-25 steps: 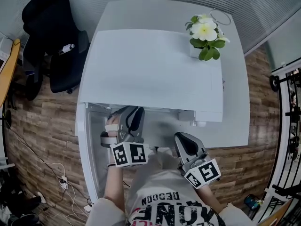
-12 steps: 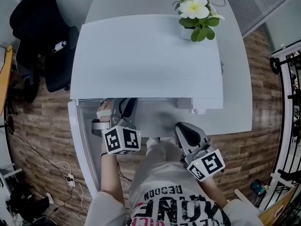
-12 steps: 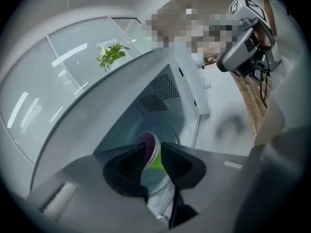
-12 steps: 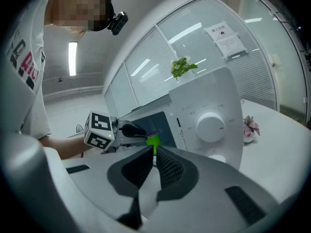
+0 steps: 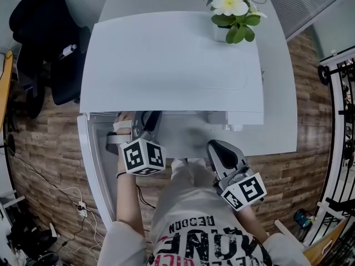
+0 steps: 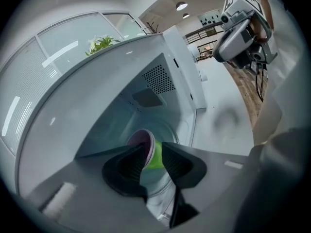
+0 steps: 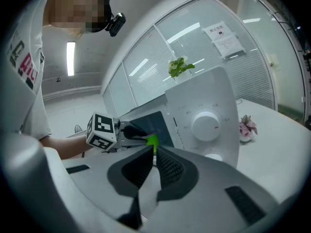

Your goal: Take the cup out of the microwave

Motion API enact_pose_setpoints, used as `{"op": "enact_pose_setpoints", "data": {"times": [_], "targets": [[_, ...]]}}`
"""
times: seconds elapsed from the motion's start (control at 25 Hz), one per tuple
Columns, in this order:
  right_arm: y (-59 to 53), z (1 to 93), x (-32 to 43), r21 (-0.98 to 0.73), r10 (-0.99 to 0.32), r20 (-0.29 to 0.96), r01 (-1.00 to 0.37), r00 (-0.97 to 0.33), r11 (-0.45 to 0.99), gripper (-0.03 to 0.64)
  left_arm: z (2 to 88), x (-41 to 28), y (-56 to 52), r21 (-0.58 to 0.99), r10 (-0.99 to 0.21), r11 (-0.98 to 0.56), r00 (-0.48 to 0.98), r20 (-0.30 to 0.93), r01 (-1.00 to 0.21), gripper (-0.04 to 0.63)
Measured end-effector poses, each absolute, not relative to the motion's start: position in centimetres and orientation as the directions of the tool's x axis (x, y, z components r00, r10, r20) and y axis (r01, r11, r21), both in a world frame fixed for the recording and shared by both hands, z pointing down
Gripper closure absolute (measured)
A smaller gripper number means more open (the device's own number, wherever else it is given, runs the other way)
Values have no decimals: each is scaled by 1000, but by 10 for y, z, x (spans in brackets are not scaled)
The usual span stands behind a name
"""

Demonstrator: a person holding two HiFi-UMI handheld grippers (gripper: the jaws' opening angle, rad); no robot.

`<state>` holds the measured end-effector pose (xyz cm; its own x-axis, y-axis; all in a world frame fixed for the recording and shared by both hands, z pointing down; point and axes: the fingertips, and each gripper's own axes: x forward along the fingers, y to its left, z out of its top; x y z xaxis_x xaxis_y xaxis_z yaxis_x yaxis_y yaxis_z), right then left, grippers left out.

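The white microwave (image 5: 172, 60) stands on the table with its door (image 5: 95, 165) swung open to the left. Inside the cavity is a green cup (image 6: 156, 160) with a pinkish inside. My left gripper (image 5: 141, 125) reaches into the opening. In the left gripper view its jaws (image 6: 153, 147) are opening with the cup between them, and I see no pad pressing on it. The right gripper view shows the same green cup (image 7: 152, 141) at the left gripper's tips. My right gripper (image 5: 215, 147) hangs in front of the microwave, shut on nothing.
A potted white flower (image 5: 230, 10) stands on the microwave's back right corner. The control knob (image 7: 205, 124) is on the microwave's right front panel. A small pink flower (image 7: 247, 126) sits on the table beside it. A black chair (image 5: 44, 43) stands left of the table.
My left gripper has moved forward and lower into the microwave opening. The right gripper has stayed in place. The head view has shifted a little.
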<state>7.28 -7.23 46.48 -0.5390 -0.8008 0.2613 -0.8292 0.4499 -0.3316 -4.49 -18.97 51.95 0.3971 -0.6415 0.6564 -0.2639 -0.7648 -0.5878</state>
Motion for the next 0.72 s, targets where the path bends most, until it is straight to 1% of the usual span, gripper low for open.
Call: {"op": "enact_pose_setpoints", "data": {"times": [0.24, 0.44, 0.68, 0.72], "targets": [[-71, 467, 73, -335, -799, 269, -830, -538, 446, 589, 527, -44, -190, -575, -626, -779, 372, 685, -252, 474], [-72, 466, 73, -332, -802, 270, -833, -533, 442, 589, 529, -47, -194, -602, -641, -765, 354, 681, -226, 478], [-73, 468, 73, -333, -799, 277, -834, -533, 440, 589, 532, -49, -194, -583, -618, -785, 339, 710, -211, 556], [-73, 469, 72, -334, -799, 278, -834, -533, 440, 589, 534, -49, -193, -576, -609, -792, 338, 718, -204, 558]]}}
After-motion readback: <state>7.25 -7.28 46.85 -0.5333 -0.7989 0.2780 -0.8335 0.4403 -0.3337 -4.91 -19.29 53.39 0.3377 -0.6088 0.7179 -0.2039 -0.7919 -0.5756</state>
